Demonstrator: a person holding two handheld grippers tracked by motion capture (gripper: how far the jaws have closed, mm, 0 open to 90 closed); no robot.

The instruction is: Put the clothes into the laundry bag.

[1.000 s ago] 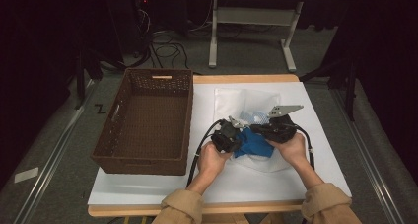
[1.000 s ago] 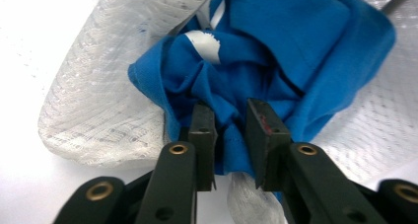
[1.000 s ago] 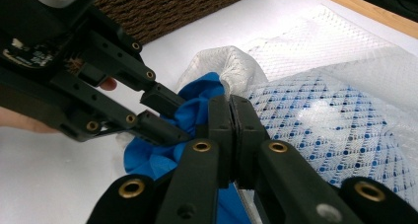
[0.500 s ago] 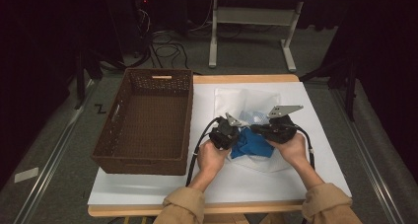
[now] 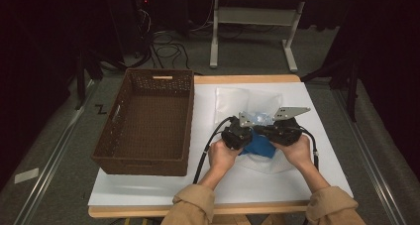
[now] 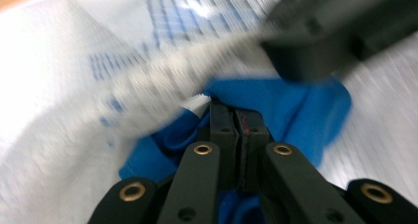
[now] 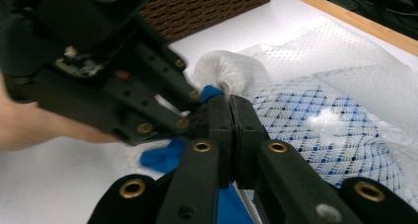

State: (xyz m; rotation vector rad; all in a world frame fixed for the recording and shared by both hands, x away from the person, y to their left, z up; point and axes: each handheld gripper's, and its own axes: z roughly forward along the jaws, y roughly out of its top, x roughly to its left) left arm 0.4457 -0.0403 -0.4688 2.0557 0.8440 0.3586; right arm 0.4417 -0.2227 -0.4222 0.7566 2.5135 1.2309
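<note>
Change: left gripper (image 5: 246,134) has just been closing; its jaws now meet on the rim of the mesh bag (image 6: 162,76), blue cloth (image 6: 296,110) bunched around them. Both hands sit much where they were a second ago, close together at mid-tabletop.
Left gripper: in the left gripper view the pads are pressed flat together with a thin edge of white mesh, and perhaps blue cloth, pinched at the tip. Picture is motion-blurred, so exactly how much fabric is caught I cannot tell.
Right gripper: (image 7: 230,110) fully closed on the mesh rim beside a peek of blue; the bunched white edge rises just above the jaw tips. The left gripper's body looms just beside it in the right gripper view.
Blue cloth: lies on the tabletop (image 5: 148,195) between the two grippers, partly inside the white mesh bag, partly spilling toward the person (image 5: 260,144).
Mesh bag: white net with a blue dotted panel, spread flat behind the grippers (image 5: 247,98), well right of the basket.
Basket: brown wicker (image 5: 148,121), on the left of the tabletop, nothing visible in it.
Reading: with both grippers now gripping the bag's mouth, the work looks to be at the point of pulling the opening apart or working the cloth further in.
Risk: a grip on mesh and cloth together could drag the cloth back out when the mouth is spread.
</note>
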